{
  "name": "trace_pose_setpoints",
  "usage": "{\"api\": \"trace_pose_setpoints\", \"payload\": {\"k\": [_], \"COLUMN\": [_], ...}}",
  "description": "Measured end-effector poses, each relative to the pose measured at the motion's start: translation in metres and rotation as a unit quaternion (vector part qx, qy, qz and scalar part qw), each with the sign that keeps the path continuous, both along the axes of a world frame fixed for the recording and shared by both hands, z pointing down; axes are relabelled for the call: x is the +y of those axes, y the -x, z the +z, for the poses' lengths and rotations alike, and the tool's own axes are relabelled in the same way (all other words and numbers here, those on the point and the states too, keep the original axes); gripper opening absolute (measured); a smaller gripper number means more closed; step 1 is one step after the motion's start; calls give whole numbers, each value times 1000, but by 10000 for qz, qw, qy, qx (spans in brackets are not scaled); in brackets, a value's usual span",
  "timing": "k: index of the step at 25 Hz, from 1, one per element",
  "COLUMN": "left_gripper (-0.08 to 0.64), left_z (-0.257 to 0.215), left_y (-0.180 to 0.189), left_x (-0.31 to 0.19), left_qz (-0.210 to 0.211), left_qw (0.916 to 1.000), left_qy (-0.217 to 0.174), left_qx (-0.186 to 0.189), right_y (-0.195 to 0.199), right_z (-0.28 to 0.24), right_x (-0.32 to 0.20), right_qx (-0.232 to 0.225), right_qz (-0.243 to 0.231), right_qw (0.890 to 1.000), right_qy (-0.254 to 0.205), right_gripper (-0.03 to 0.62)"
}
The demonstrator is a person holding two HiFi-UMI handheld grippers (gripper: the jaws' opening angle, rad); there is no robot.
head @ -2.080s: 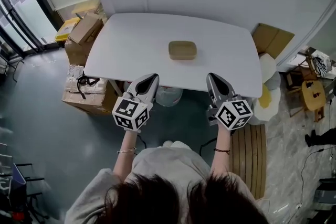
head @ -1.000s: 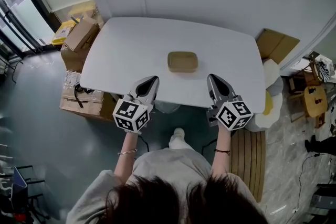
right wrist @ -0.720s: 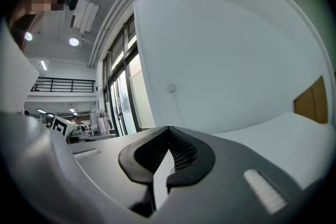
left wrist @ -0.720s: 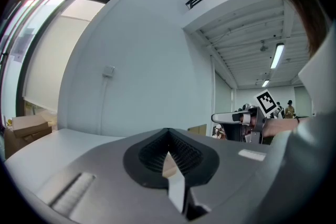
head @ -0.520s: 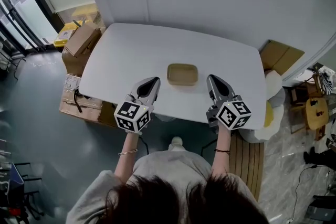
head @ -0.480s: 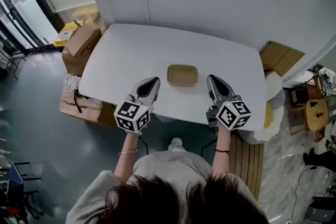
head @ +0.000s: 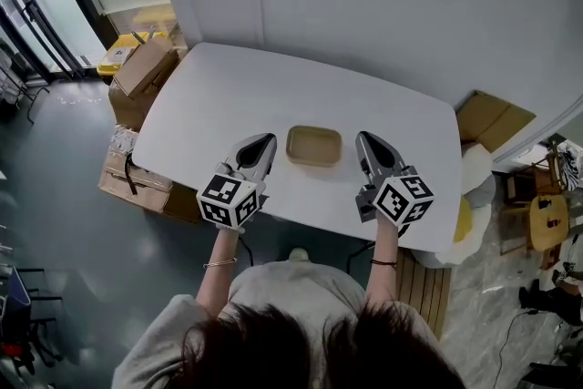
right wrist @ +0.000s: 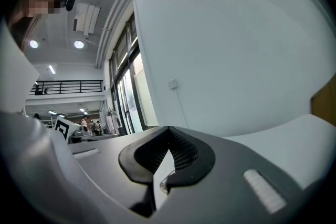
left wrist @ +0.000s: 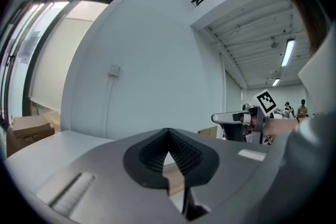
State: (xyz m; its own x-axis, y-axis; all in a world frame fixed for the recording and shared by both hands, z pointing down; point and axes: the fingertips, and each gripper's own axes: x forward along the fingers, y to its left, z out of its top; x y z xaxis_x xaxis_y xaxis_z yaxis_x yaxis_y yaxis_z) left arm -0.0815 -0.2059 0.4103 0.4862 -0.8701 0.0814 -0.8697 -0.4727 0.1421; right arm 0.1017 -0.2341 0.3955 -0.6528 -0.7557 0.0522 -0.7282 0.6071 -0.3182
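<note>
Pale wall (head: 383, 5) behind a white table (head: 219, 96) with rounded corners, seen from steeply above; grey floor to the left, and cardboard boxes (head: 144, 68) stacked by the table's left end. One shallow tan tray (head: 314, 146) lies flat on the table, open side up, close to the near edge and about midway along it. Tray is a rounded rectangle; its long axis runs left to right, roughly parallel to the near edge of the table, with the short ends facing the two claws. Left claw (head: 260, 143) is held over the near edge of the table just left of the tray, pointing away from the person toward the wall. Right claw (head: 365, 141) is held just right of the tray, pointing the same way. Tray sits between the two tips, near both, with a strip of bare table showing on either side, so neither touches it. Left gripper view: left claw (left wrist: 168, 132) has its tips pressed together with nothing between them; a tan sliver of the tray shows through the slit lower down. Right gripper view: right claw (right wrist: 169, 130) has its tips together too, gripping nothing, with only table and wall beyond.
</note>
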Motion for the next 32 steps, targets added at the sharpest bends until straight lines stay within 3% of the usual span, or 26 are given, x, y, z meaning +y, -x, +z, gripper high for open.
{"api": "trace_pose_setpoints", "payload": {"k": [10,32], "left_gripper": [-10,-9], "left_z": [22,71], "left_y": [-1,-3], "left_x": [-16,-64], "left_qz": [-98,452], "left_qw": [9995,9936], "left_qy": [287,1032], "left_qx": [74,12], "right_y": [-6,-3], "right_z": [20,76], "right_x": [-19,-52], "right_qx": [30,227], "right_qz": [7,386], "right_qw": [9997,9937], "right_qy": [242,1025], "right_gripper": [14,14]}}
